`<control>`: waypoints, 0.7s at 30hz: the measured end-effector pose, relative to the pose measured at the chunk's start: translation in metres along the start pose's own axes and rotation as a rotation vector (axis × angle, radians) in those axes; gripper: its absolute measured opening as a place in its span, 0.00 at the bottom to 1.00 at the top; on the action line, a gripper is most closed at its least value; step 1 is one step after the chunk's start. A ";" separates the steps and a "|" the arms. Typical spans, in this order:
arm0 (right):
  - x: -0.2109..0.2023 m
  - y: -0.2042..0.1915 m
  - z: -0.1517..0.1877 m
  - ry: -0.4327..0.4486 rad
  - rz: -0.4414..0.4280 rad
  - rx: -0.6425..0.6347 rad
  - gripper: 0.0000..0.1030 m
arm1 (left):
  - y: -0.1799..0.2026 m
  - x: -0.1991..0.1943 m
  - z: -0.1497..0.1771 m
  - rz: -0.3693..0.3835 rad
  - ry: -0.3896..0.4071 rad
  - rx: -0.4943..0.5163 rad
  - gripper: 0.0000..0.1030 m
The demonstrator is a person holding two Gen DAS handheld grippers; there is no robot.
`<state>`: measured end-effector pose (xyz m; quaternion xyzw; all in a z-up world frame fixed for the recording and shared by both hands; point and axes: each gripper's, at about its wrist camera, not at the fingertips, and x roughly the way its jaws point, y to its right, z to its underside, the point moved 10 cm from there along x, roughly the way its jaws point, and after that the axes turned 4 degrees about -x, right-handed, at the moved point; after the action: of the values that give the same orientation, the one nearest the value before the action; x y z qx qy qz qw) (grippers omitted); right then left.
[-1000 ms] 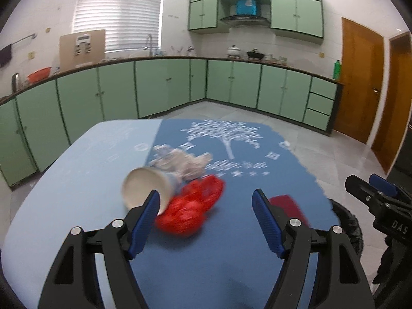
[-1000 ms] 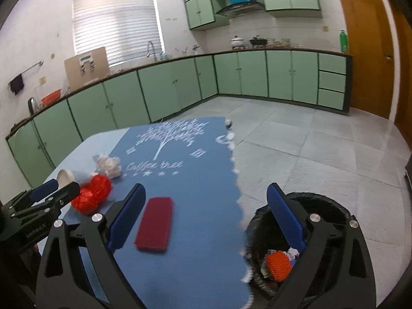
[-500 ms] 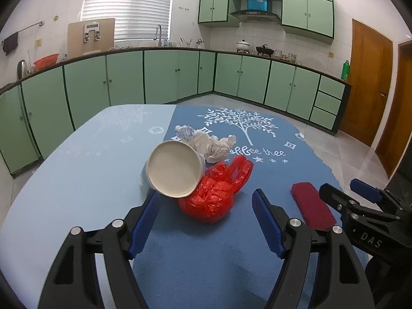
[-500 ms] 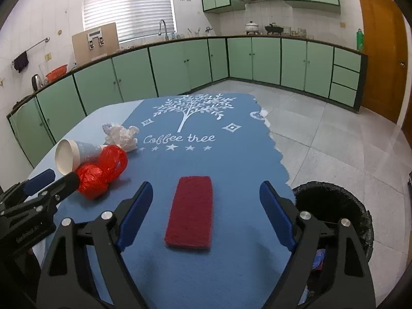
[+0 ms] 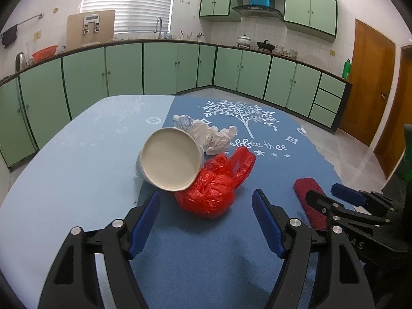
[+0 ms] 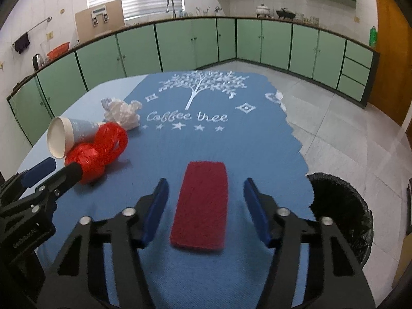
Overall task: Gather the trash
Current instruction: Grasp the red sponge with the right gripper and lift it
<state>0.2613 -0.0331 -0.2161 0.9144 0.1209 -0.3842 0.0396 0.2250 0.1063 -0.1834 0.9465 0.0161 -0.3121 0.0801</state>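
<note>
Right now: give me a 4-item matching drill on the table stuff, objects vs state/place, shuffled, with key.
Column 1:
1. paper cup
2. red plastic bag
3. crumpled tissue
4. red scouring pad

Column 2:
A. lies flat ahead of the open right gripper
B. on its side
C. white, farthest back
D. knotted, touching the cup

Pairs: 1-B, 2-D, 3-C, 4-A

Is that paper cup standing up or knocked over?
Knocked over. The cup lies on its side against the red bag, its open mouth facing sideways, and looks empty.

Table [image 5: 64, 180] under blue mat [image 6: 231, 141]
</note>
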 end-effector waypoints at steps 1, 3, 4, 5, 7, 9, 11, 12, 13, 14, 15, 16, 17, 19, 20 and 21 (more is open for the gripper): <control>0.001 0.000 0.001 -0.007 -0.002 0.001 0.53 | 0.000 0.000 0.000 0.000 0.000 0.001 0.70; 0.004 0.000 0.002 -0.018 -0.008 0.007 0.50 | 0.001 0.000 0.000 0.000 0.000 0.004 0.70; 0.005 0.001 0.003 -0.024 -0.012 0.010 0.47 | 0.002 0.000 0.000 0.000 0.000 0.005 0.70; 0.006 0.000 0.004 -0.030 -0.018 0.012 0.41 | 0.003 0.000 0.000 0.001 -0.001 0.006 0.70; 0.007 -0.001 0.005 -0.036 -0.031 0.012 0.40 | 0.005 0.000 0.000 0.004 -0.002 0.008 0.70; 0.005 -0.001 0.004 -0.029 -0.030 0.009 0.39 | 0.007 0.001 0.001 0.006 -0.006 0.012 0.70; 0.001 0.001 0.002 -0.008 -0.021 0.017 0.39 | 0.010 0.002 0.001 0.012 -0.011 0.014 0.69; -0.003 0.004 0.001 0.011 -0.019 0.029 0.39 | 0.011 0.003 0.001 0.014 -0.013 0.016 0.68; -0.005 0.006 0.000 0.022 -0.019 0.041 0.39 | 0.012 0.004 0.001 0.016 -0.016 0.018 0.68; -0.006 0.007 0.000 0.028 -0.019 0.049 0.39 | 0.014 0.005 0.002 0.020 -0.020 0.019 0.66; -0.006 0.010 0.000 0.028 -0.018 0.055 0.39 | 0.016 0.006 0.002 0.020 -0.027 0.021 0.65; -0.006 0.011 0.000 0.028 -0.017 0.058 0.39 | 0.017 0.008 0.003 0.019 -0.032 0.022 0.65; -0.007 0.013 0.000 0.031 -0.015 0.062 0.39 | 0.020 0.010 0.003 0.020 -0.037 0.024 0.63; -0.008 0.015 -0.001 0.036 -0.010 0.058 0.39 | 0.022 0.013 0.003 0.008 -0.043 0.030 0.62; -0.009 0.016 -0.002 0.041 -0.007 0.052 0.39 | 0.022 0.015 0.003 0.002 -0.046 0.031 0.61; -0.009 0.017 -0.002 0.044 -0.007 0.051 0.39 | 0.022 0.018 0.002 -0.005 -0.052 0.027 0.60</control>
<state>0.2608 -0.0507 -0.2084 0.9229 0.1153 -0.3673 0.0123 0.2399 0.0844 -0.1922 0.9391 0.0122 -0.3370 0.0669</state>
